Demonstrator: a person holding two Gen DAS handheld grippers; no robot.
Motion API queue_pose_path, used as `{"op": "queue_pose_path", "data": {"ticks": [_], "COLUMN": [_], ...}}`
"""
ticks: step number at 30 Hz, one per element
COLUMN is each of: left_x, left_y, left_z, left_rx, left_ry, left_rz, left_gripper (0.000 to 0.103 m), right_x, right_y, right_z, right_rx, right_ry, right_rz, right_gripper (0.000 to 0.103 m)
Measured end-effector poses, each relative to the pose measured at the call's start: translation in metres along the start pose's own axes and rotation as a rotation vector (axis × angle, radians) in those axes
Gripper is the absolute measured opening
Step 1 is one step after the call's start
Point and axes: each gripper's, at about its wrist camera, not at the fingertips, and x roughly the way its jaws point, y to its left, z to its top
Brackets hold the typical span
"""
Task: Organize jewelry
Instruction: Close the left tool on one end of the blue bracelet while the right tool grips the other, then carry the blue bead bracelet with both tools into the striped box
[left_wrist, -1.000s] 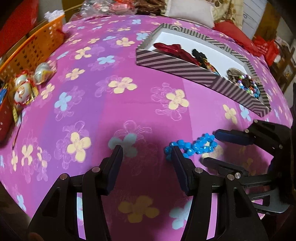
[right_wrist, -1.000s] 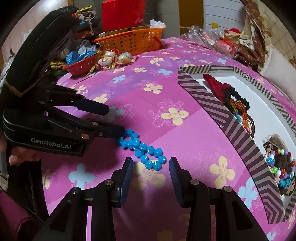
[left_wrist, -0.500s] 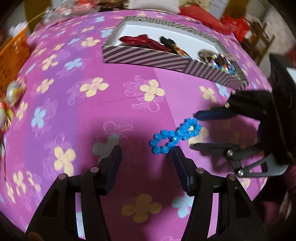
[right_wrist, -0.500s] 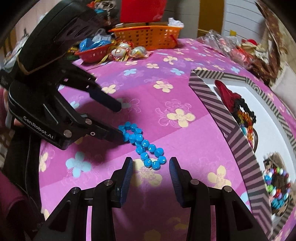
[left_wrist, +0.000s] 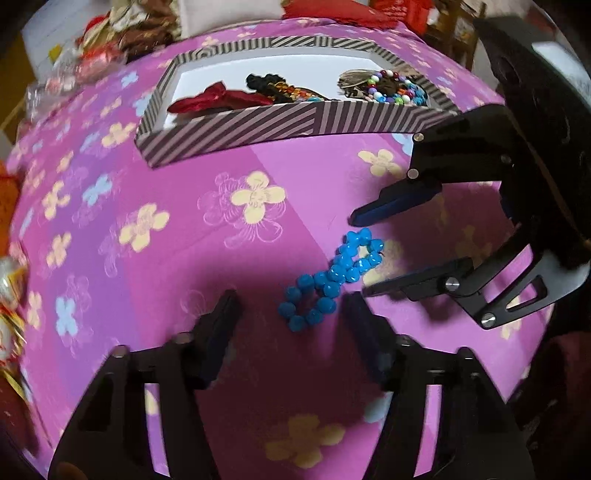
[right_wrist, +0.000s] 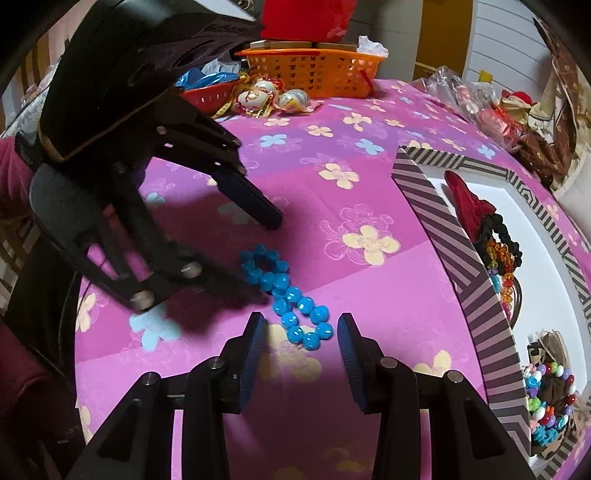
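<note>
Nearest me, my right gripper (right_wrist: 301, 350) has its fingers spread, straddling the near end of the bright blue beaded bracelet (right_wrist: 286, 299), which lies twisted in a figure-eight on the worktop's pink flowered cloth (right_wrist: 369, 206), toward its near edge. My left gripper (left_wrist: 291, 321) comes at the opposite end, its fingers also spread wide and holding nothing; the bracelet lies between the two tools, gripped by neither.

I judge the step is picking the bracelet up. To do it well I would lower only one gripper until the fingers bracket a doubled run of beads, close slowly so the round beads do not squirt out, and keep the other gripper clear so the two do not collide.

Further along sits the striped black-and-white cardboard box with a white floor (left_wrist: 236, 122), already holding a red fabric bow (left_wrist: 214, 98) and multicoloured bead bracelets (left_wrist: 391, 92). At the far edge are an orange plastic basket (right_wrist: 314, 74) and foil-wrapped sweets (right_wrist: 273, 98); beyond lies household clutter.
</note>
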Motion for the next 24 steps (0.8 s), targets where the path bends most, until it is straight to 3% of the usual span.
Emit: {"op": "queue_pose_path", "data": {"ticks": [1, 3, 6, 15, 24], "left_x": [0.000, 0.001, 0.001, -0.003, -0.029], "left_y": [0.001, 0.004, 0.010, 0.005, -0.001], "left_z": [0.002, 0.005, 0.004, -0.002, 0.002], "left_rx": [0.000, -0.013, -0.032, -0.055, -0.108], "left_ry": [-0.001, -0.004, -0.009, -0.009, -0.067], "left_rz": [-0.011, -0.014, -0.025, -0.014, -0.026], "left_gripper": [0.044, 0.024, 0.014, 0.008, 0.008], "right_x": [0.000, 0.001, 0.002, -0.012, -0.041], "right_y": [0.002, 0.009, 0.011, 0.017, 0.019], "right_z": [0.001, 0.003, 0.003, 0.005, 0.003], "right_rx": [-0.006, -0.031, -0.027, 0.007, 0.044], "right_ry": [0.003, 0.007, 0.001, -0.032, -0.070], "right_rz": [0.009, 0.002, -0.005, -0.060, -0.113], "right_gripper": [0.028, 0.020, 0.016, 0.015, 0.015]}}
